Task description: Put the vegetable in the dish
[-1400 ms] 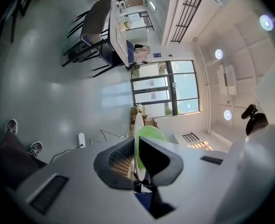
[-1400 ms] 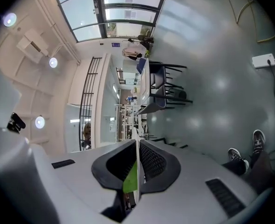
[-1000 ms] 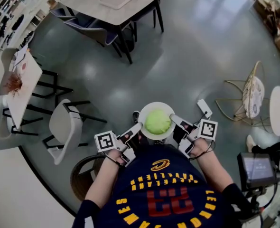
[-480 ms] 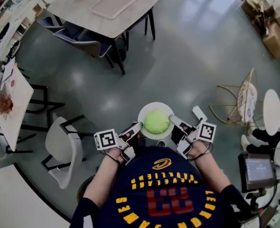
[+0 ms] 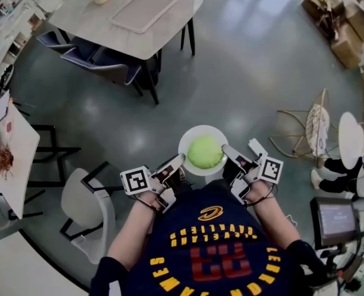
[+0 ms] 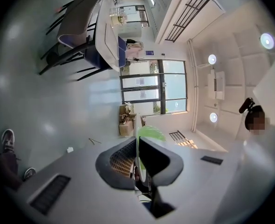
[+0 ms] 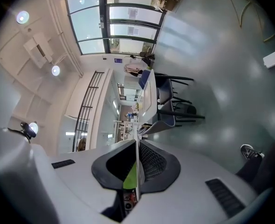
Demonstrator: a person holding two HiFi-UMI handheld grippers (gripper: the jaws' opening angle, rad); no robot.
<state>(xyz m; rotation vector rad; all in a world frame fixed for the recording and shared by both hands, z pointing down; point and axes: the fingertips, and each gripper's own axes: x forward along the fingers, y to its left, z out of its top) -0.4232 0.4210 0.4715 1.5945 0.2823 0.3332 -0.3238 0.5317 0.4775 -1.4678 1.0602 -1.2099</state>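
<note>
A white dish [image 5: 194, 137] is held in the air above the floor, with a round green vegetable [image 5: 205, 152] lying in it. My left gripper [image 5: 177, 161] is shut on the dish's left rim and my right gripper [image 5: 227, 150] is shut on its right rim. In the left gripper view the thin white rim [image 6: 137, 146] runs between the shut jaws of the left gripper [image 6: 137, 160], and the green vegetable [image 6: 150, 133] shows beyond them. In the right gripper view the rim [image 7: 137, 153] is pinched the same way by the right gripper [image 7: 136, 164], with the vegetable [image 7: 132, 177] showing beside it.
A table [image 5: 77, 14] bearing a tray [image 5: 144, 8] stands ahead on the left, dark chairs [image 5: 102, 69] tucked under it. A white chair [image 5: 86, 202] is near my left side. A wire chair [image 5: 314, 128] and a round white table [image 5: 348, 139] stand to the right.
Both grippers keep their hold on the dish. The floor and furniture have slid through the view: the white chair moved down and left, and the table with the tray shifted left.
</note>
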